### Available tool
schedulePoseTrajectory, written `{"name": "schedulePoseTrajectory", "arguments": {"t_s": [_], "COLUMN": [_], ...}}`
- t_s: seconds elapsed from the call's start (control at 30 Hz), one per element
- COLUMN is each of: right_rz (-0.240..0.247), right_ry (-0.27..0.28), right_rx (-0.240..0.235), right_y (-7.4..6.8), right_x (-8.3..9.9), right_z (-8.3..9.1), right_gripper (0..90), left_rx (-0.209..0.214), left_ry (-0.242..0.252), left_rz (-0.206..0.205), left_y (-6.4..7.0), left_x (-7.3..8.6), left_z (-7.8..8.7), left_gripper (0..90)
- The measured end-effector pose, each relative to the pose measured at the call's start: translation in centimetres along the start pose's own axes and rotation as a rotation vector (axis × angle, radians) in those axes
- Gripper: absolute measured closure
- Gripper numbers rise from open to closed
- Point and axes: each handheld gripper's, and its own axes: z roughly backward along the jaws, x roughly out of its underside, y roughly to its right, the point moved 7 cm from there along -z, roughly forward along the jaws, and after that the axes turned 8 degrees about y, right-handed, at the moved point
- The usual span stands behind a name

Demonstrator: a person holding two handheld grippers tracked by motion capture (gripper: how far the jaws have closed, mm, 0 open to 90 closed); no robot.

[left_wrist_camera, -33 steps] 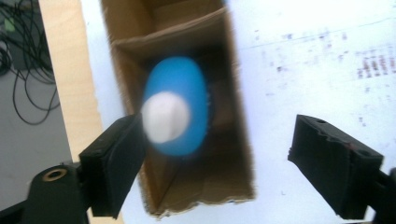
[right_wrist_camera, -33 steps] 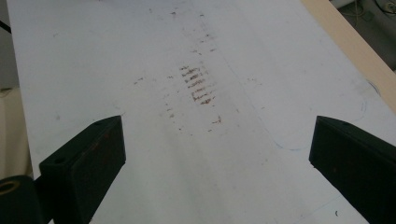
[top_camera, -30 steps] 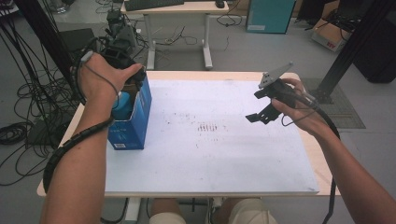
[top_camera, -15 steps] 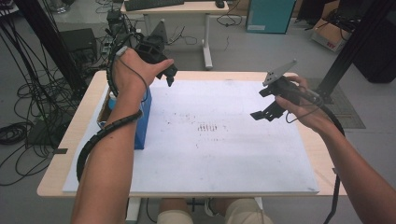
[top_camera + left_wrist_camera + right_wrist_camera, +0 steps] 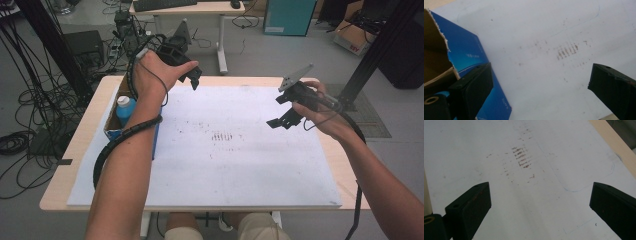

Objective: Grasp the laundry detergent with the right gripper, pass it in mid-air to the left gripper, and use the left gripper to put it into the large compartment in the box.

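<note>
While nothing is held by either tool, the work looks to be at an early stage, judging from how things lie: the light wooden table [image 5: 75,150] carries a large white paper sheet [image 5: 240,170] marked with small brown smudges [image 5: 222,136], and at the sheet's left edge stands a tall blue cardboard box [image 5: 114,131] with its top torn open and a bottle with a blue cap [image 5: 125,104] upright inside it. I judge that getting the bottle out of the box is the job in hand and that all of it is left to do, since the bottle sits in the box untouched. Held high over the far left part of the sheet, the left gripper [image 5: 194,80] is above and beyond the box, apart from it, with its black jaws spread wide and nothing between them; in the left gripper view the box's torn brown inner wall [image 5: 435,50] and blue side [image 5: 471,55] lie at the lower left, just beside the left-hand jaw, while the gap between the jaws looks onto bare paper. Over the right part of the sheet hangs the right gripper [image 5: 280,120], well apart from the box and bottle, its jaws likewise wide and empty, facing the smudged paper. To go on, the left gripper would need to come back down towards the box opening
</note>
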Motion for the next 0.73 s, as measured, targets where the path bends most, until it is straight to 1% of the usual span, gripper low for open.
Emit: {"name": "schedulePoseTrajectory", "arguments": {"t_s": [0.07, 0.3, 0.37, 0.5, 0.53, 0.6, 0.73], "right_rz": [0.006, 0.003, 0.005, 0.006, 0.013, 0.007, 0.004], "right_ry": [-0.004, -0.006, -0.005, -0.007, -0.008, -0.003, -0.004], "right_rx": [-0.003, -0.003, -0.004, -0.003, -0.005, -0.002, -0.001], "right_y": [0.0, -0.3, -0.3, -0.6, -0.5, -0.7, -0.8], "right_x": [0.0, 0.0, 0.0, 0.1, 0.1, 0.1, 0.3], "right_z": [-0.1, 0.0, 0.0, 0.2, 0.2, 0.4, 0.6], "right_gripper": [3.8, 3.8, 3.8, 3.8, 3.8, 3.8, 3.8], "left_rx": [0.001, 0.001, 0.012, 0.020, 0.020, 0.010, 0.017], "left_ry": [0.001, 0.004, -0.001, 0.000, -0.003, -0.009, -0.001], "left_rz": [-0.002, 0.000, 0.001, -0.001, -0.003, -0.005, -0.007], "left_y": [0.1, 0.1, 0.2, 0.6, 0.6, 0.7, 1.0], "left_x": [0.0, 0.2, 0.3, 0.6, 0.8, 0.9, 1.2], "left_z": [0.0, 0.0, -0.1, -0.3, -0.4, -0.4, -0.1], "left_gripper": [5.7, 5.7, 5.7, 5.6, 5.6, 5.5, 5.5]}}
